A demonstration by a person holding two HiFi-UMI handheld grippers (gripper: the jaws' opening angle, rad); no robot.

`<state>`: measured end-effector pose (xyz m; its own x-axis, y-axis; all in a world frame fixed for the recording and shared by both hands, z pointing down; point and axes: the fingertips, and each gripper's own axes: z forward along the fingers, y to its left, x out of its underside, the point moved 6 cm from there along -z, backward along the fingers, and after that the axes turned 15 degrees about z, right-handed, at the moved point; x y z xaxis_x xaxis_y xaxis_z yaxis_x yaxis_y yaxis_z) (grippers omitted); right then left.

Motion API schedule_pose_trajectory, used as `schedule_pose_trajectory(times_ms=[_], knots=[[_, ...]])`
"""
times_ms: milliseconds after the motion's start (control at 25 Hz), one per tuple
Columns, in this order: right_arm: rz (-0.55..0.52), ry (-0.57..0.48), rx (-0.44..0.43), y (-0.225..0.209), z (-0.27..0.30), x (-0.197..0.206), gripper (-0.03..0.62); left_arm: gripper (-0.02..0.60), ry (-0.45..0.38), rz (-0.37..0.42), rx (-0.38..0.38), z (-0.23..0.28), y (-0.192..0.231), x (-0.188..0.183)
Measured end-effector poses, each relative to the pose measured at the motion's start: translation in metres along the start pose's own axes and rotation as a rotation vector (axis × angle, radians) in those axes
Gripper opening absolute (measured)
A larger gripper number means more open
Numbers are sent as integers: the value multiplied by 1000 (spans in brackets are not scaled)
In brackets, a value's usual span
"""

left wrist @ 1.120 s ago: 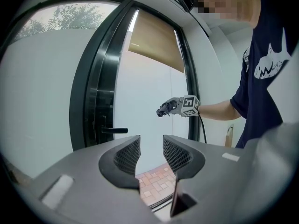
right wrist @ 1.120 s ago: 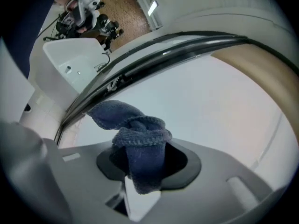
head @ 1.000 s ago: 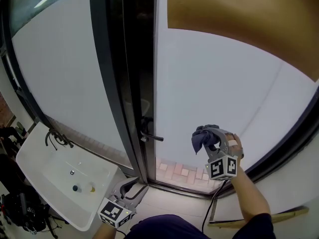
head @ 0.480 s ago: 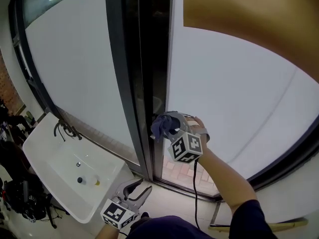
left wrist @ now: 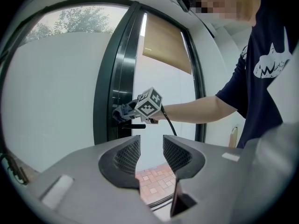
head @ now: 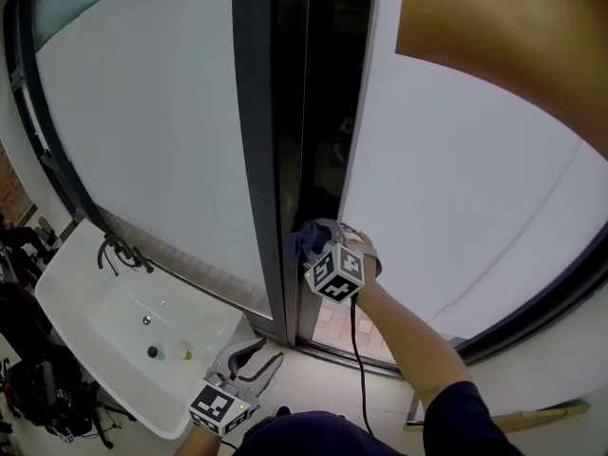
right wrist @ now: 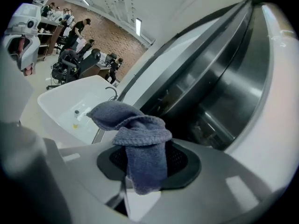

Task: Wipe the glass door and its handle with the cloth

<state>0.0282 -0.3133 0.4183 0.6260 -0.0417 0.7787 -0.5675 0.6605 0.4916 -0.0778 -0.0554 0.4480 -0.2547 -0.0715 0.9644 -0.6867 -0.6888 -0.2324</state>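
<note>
In the head view, the right gripper presses the blue cloth against the dark edge of the glass door, about where the handle should be. The handle itself is hidden there. The left gripper hangs low beside the sink, well apart from the door.

The left gripper view shows its jaws apart with nothing between them. Farther off, the cloth is bunched just above the black handle.

The right gripper view shows the jaws clamped on a narrow fold of the cloth, with the rest flopping forward toward the frame.

With so thin a pinch, rubbing could probably pull the cloth free. If the bunch shifts aside, the hard jaws might knock the handle or scrape the glass.

No writing can be read. There are only square markers on the cube and a white graphic on the person's shirt.
</note>
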Motion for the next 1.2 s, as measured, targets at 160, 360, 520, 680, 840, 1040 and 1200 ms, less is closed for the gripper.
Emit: schedule_pose_trajectory(times_ms=[160, 360, 520, 680, 840, 1040, 1200], knots=[[35, 47, 10, 13, 3, 11, 149, 146, -8, 12, 22, -6, 19, 11], [166, 83, -7, 11, 6, 18, 147, 146, -22, 4, 60, -4, 34, 14], [266, 138, -85, 8, -2, 21, 147, 146, -30, -3, 91, 0, 37, 18], [237, 186, -110, 9, -18, 32, 147, 146, -42, -5, 117, 1, 41, 26], [256, 230, -128, 2, -35, 48, 147, 146, -42, -15, 139, 4, 42, 25], [309, 286, -143, -12, -56, 70, 147, 146, -52, -8, 156, 9, 42, 27], [348, 340, -131, -23, -71, 84, 149, 146, -62, -9, 165, 10, 44, 31]])
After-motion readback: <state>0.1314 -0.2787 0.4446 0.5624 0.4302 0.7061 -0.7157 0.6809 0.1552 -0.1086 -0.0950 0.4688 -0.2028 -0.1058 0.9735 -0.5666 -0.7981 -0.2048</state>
